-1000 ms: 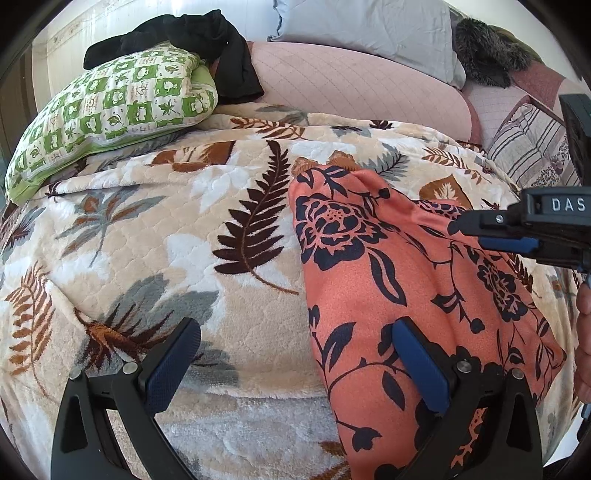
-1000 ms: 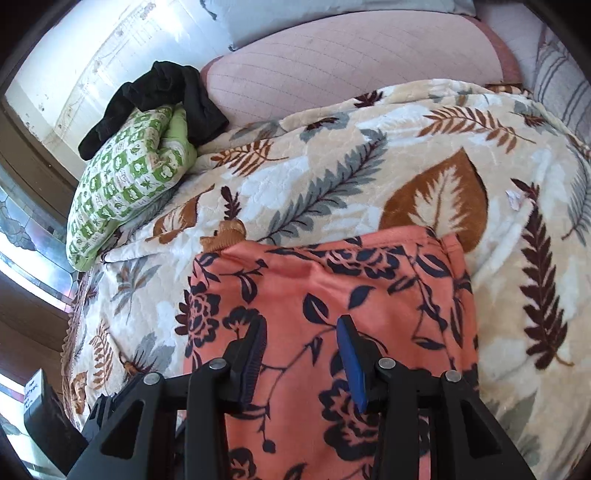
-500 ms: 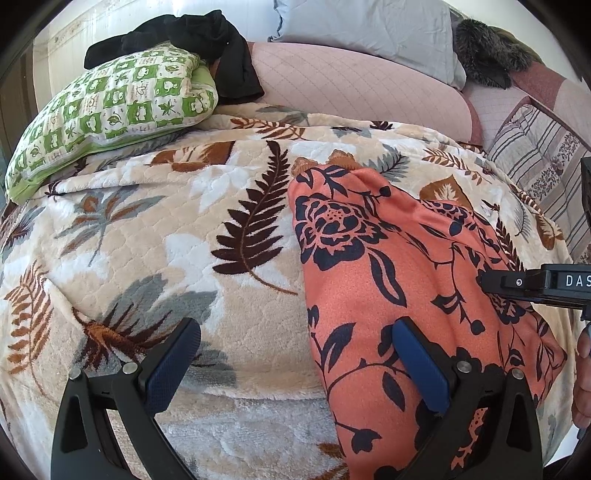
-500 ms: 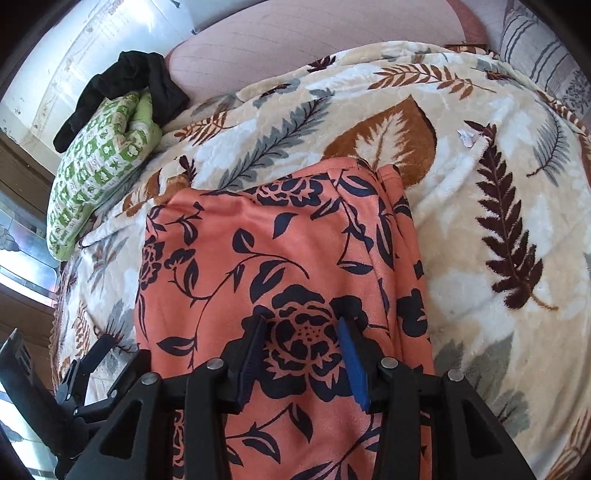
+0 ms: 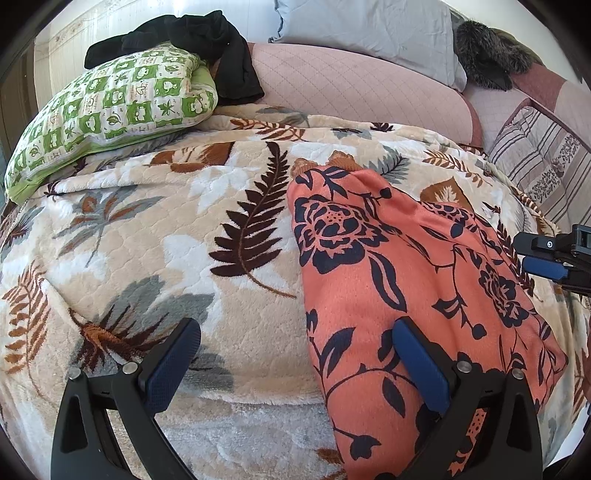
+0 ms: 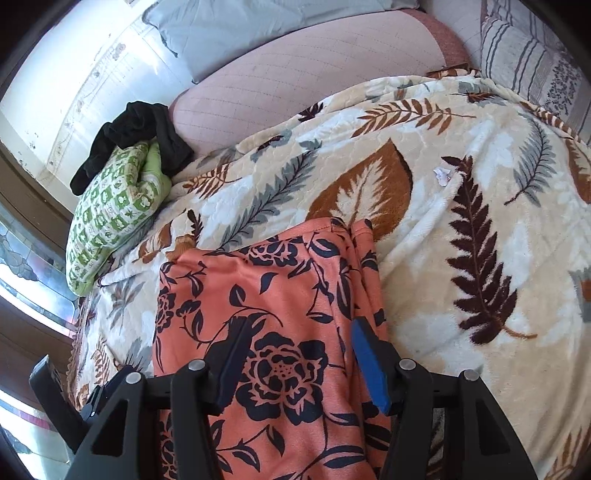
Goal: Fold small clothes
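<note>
An orange garment with a dark floral print lies folded in a long strip on the leaf-patterned blanket; it also shows in the right wrist view. My left gripper is open and empty, its right finger over the garment's near left edge. My right gripper is open and empty, hovering over the garment's near end. The right gripper also shows at the right edge of the left wrist view.
A green patterned pillow with black clothing on it lies at the back left. A pink cushion, a grey pillow and a striped pillow lie at the back and right.
My right gripper has pulled back toward the near end of the garment and opened wider. My left gripper has stayed in place, open.
</note>
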Motion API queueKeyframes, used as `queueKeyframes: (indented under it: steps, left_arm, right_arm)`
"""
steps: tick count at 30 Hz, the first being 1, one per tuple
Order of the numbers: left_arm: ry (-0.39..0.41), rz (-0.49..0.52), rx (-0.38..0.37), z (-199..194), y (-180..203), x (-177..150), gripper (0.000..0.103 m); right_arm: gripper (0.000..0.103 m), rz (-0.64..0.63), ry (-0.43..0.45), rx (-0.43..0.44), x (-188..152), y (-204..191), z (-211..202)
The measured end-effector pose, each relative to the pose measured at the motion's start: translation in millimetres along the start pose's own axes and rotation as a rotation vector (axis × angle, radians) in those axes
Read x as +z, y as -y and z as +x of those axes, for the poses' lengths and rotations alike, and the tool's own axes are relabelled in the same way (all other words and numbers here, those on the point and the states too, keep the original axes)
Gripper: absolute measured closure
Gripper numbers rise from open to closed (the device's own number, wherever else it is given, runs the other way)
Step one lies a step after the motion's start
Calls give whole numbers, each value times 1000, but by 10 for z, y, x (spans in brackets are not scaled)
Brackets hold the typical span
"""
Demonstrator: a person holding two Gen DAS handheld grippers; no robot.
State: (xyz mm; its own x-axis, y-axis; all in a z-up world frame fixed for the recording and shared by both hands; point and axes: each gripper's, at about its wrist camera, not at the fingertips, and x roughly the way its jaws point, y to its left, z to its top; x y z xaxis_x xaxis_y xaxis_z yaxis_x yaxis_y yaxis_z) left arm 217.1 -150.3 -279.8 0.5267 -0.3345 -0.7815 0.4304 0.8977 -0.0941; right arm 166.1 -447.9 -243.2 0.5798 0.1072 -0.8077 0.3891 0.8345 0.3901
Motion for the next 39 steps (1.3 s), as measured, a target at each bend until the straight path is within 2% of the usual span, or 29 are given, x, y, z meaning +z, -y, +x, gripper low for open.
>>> queueKeyframes:
  steps: [11, 39]
  left_arm:
    - [0, 1, -1, 1, -4, -2, 0]
    - [-13, -29, -27, 30, -42, -1, 0]
  right_arm:
    - [40, 49, -13, -4, 4, 249, -17]
    - [40, 39, -45, -5, -41, 269, 49]
